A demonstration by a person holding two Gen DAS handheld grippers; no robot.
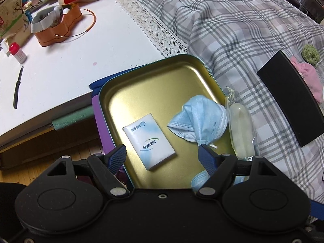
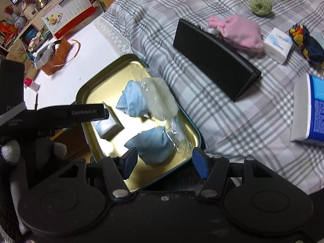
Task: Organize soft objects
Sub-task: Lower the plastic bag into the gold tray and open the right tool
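Above the tin [image 1: 113,93], fingers [image 1: 117,156] apart, empty.

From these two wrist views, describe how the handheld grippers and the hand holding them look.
Both are matte black plastic: two round housings, angled link arms with silver pivot pins, and dark blue ribbed pads on the fingers. The left gripper shows this in its own view, the right gripper likewise. In the right view, the left unit's side bar reads "GenRobot.AI" in white. The hand wears a dark glove with grey fingertips.
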